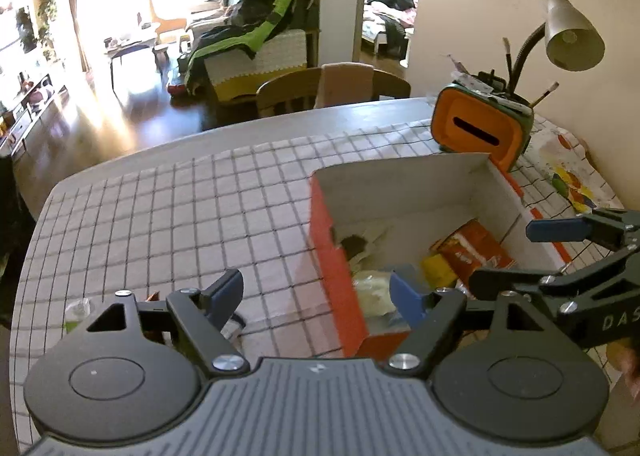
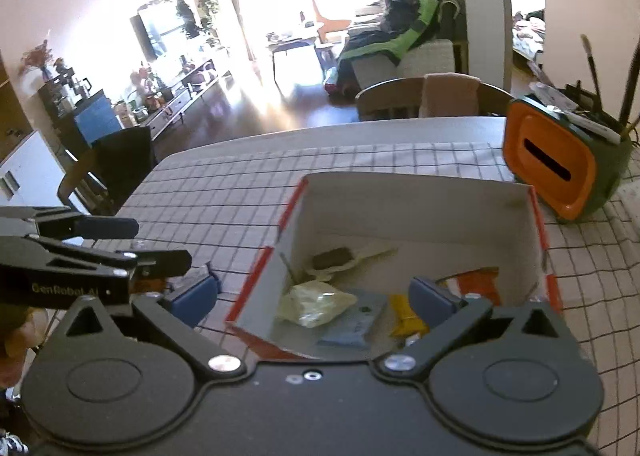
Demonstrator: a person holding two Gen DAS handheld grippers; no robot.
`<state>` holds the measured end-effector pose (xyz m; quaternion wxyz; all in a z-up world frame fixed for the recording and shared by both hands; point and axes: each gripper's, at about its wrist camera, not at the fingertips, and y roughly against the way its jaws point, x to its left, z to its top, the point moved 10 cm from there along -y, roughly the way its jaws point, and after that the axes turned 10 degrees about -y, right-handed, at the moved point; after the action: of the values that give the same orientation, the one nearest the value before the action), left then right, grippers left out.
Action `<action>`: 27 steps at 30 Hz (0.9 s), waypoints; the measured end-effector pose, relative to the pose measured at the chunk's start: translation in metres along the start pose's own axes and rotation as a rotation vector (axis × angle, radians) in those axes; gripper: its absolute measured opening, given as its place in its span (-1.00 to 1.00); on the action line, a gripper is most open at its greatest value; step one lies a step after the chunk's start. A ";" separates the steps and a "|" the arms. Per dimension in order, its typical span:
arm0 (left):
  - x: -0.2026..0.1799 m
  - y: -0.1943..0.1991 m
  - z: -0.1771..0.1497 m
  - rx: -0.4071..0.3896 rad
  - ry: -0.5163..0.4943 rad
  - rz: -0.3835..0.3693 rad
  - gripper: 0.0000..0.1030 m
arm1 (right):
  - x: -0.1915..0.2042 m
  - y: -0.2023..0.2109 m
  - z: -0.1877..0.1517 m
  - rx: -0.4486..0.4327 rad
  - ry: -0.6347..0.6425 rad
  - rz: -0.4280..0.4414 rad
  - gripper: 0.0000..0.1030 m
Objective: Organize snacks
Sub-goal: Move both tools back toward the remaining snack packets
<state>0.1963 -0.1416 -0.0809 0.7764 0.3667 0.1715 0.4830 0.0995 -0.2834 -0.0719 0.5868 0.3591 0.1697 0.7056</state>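
Note:
An orange box (image 1: 400,192) with white inner walls stands open on the checked tablecloth (image 1: 180,208). Inside lie an orange packet (image 1: 476,252), a yellow packet (image 1: 438,268) and a pale yellow bag (image 1: 374,292). The right wrist view looks into the same box (image 2: 400,200) and adds a flat blue packet (image 2: 352,324) and a dark snack in clear wrap (image 2: 332,256). My left gripper (image 1: 316,294) hangs open above the box's near left corner, holding nothing. My right gripper (image 2: 314,294) is wide open over the box's near edge, also empty. Each gripper shows at the edge of the other's view.
An orange and green holder (image 1: 476,128) with pens stands behind the box, under a desk lamp (image 1: 572,32). A wooden chair (image 1: 332,88) sits at the far table edge. A small clear wrapper (image 1: 78,308) lies near the table's left front. A hand (image 2: 20,336) shows at lower left.

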 end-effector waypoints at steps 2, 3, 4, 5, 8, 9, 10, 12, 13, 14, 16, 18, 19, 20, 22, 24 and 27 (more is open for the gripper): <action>0.007 0.003 -0.010 0.001 0.007 -0.001 0.57 | 0.009 -0.003 -0.004 0.004 0.003 0.005 0.99; 0.012 0.005 -0.016 -0.001 0.008 0.001 0.57 | 0.014 -0.004 -0.006 0.004 0.007 0.009 0.99; 0.016 0.007 -0.021 -0.001 0.009 0.001 0.57 | 0.020 -0.006 -0.007 0.003 0.014 0.017 0.99; 0.020 0.009 -0.026 0.000 0.012 0.003 0.57 | 0.025 -0.008 -0.009 0.004 0.019 0.022 0.99; 0.039 0.018 -0.043 -0.002 0.021 0.010 0.58 | 0.041 -0.016 -0.014 0.010 0.037 0.038 0.99; 0.046 0.020 -0.049 0.000 0.023 0.010 0.58 | 0.048 -0.019 -0.016 0.016 0.042 0.043 0.99; 0.053 0.023 -0.054 0.001 0.025 0.008 0.58 | 0.054 -0.023 -0.019 0.026 0.044 0.047 0.99; 0.067 0.027 -0.065 0.005 0.021 0.012 0.58 | 0.064 -0.029 -0.022 0.039 0.046 0.063 0.99; 0.074 0.028 -0.070 0.009 0.016 0.013 0.58 | 0.070 -0.033 -0.023 0.045 0.047 0.067 0.99; 0.081 0.030 -0.076 0.013 0.011 0.011 0.58 | 0.074 -0.037 -0.024 0.051 0.049 0.067 0.99; 0.094 0.032 -0.087 0.022 0.013 0.011 0.58 | 0.084 -0.043 -0.028 0.063 0.054 0.072 0.99; 0.106 0.033 -0.098 0.031 0.012 0.007 0.58 | 0.095 -0.052 -0.032 0.078 0.056 0.074 0.99; 0.111 0.034 -0.102 0.032 0.009 0.008 0.58 | 0.100 -0.057 -0.035 0.084 0.061 0.075 0.99; 0.116 0.034 -0.106 0.033 0.002 0.009 0.58 | 0.105 -0.061 -0.038 0.091 0.062 0.072 0.99; 0.126 0.035 -0.114 0.037 -0.014 0.007 0.58 | 0.114 -0.071 -0.043 0.102 0.062 0.062 0.99; 0.135 0.036 -0.121 0.037 -0.030 0.002 0.58 | 0.122 -0.083 -0.046 0.113 0.063 0.040 0.99; 0.150 0.035 -0.133 0.044 -0.048 -0.018 0.58 | 0.132 -0.103 -0.048 0.132 0.050 0.009 0.99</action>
<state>0.1634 0.0522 -0.1316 0.7764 0.3935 0.1667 0.4633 0.1310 -0.1228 -0.1324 0.5543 0.3801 0.2289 0.7042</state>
